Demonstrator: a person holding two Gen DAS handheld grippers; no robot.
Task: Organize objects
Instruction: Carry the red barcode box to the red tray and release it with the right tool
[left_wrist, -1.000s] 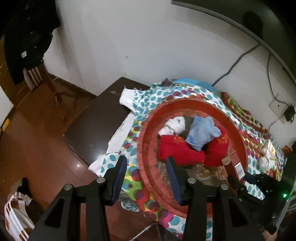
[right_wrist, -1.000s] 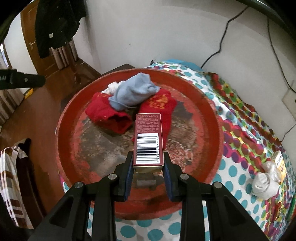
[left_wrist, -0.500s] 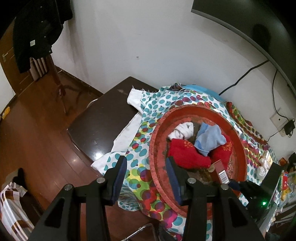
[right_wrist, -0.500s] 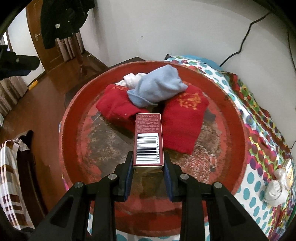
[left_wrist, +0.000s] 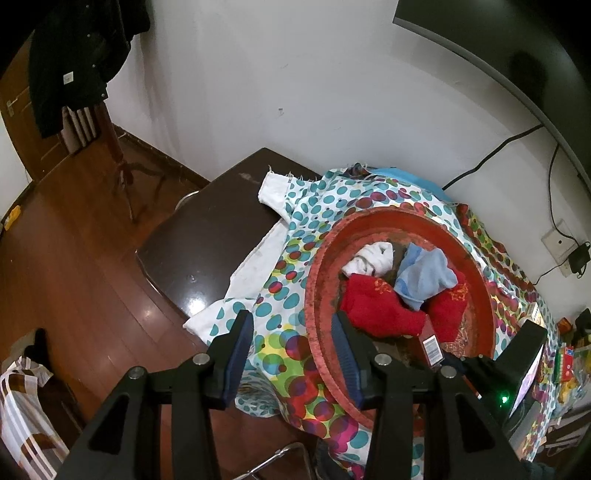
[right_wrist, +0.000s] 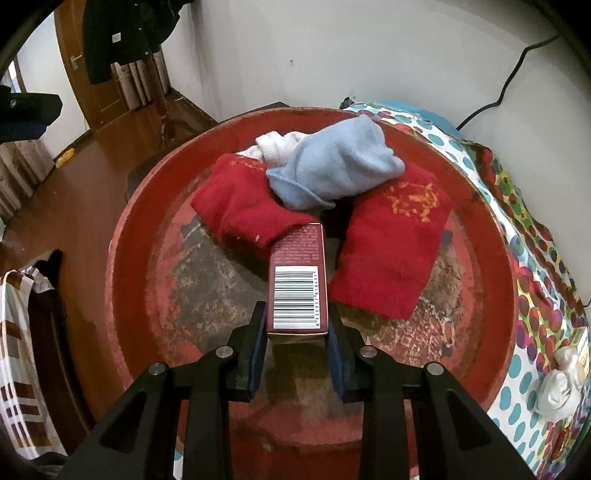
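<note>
The right gripper (right_wrist: 297, 343) is pinching a box (right_wrist: 298, 280) over the tray (right_wrist: 147, 236), where socks (right_wrist: 243, 206) are already lying. The left gripper (left_wrist: 291, 354) is hanging spread, empty. More items are waiting on the cloth (right_wrist: 546, 295).

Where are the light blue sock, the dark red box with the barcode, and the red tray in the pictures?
light blue sock (right_wrist: 332, 166): right wrist view, middle of the bunched fabric.
dark red box (right_wrist: 297, 280): right wrist view, on the barcode label.
red tray (right_wrist: 122, 258): right wrist view, left part of the rim.
</note>
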